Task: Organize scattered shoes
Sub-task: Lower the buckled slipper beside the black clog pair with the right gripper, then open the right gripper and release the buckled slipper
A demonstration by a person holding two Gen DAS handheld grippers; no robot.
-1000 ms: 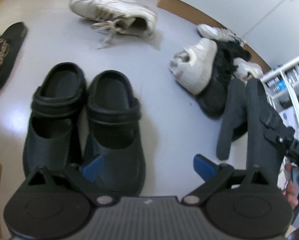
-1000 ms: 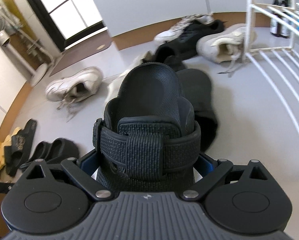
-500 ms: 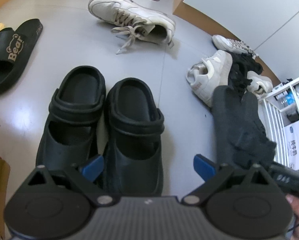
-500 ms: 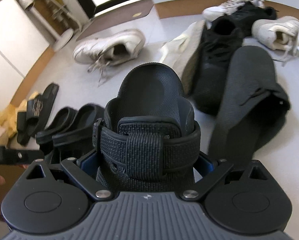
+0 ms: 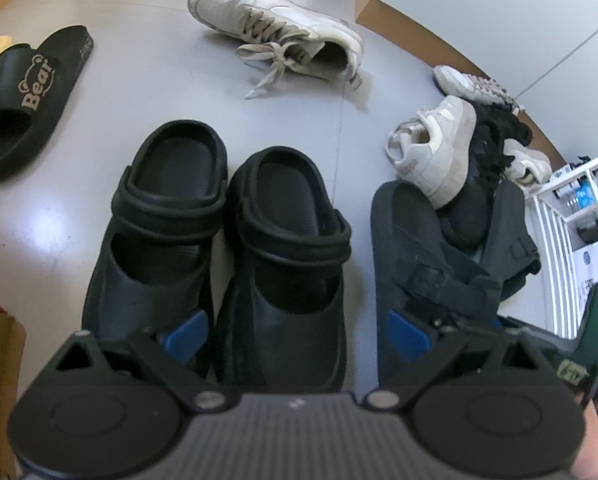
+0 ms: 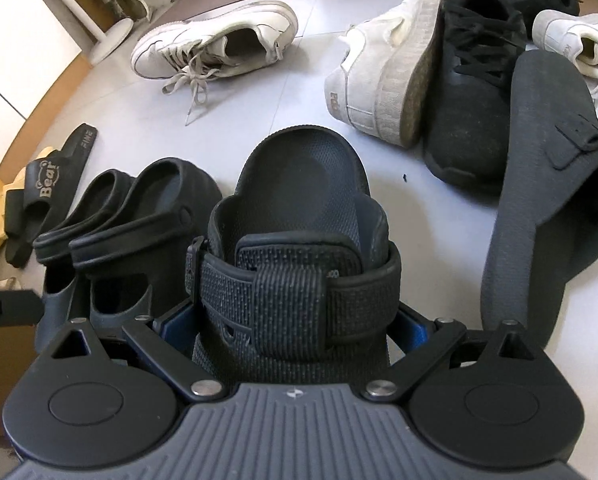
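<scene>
Your right gripper is pinching the dark strap sandal at its front part, one blue finger on each side under the woven strap, and the sandal lies just beside the pair of black clogs, heel pointing away from you. I cannot tell from the pictures whether its sole rests fully on the floor or hangs a little above it, so if you let go too early it could drop and tip against the near clog. Your left gripper has its fingers spread wide and holds nothing; it hovers over the toes of the clogs, so a small move down or forward could push them out of line. The second strap sandal lies on its side to the right, well apart from the first, and it touches the black sneaker, which in turn leans on the white sneaker standing on its edge. If you pull this sandal out fast, I think the white sneaker may fall over and the pile may spread more. Be careful also with the loose laces of the other white sneaker farther away, since a finger could catch them. The bear slippers at the left are clear of your path.
</scene>
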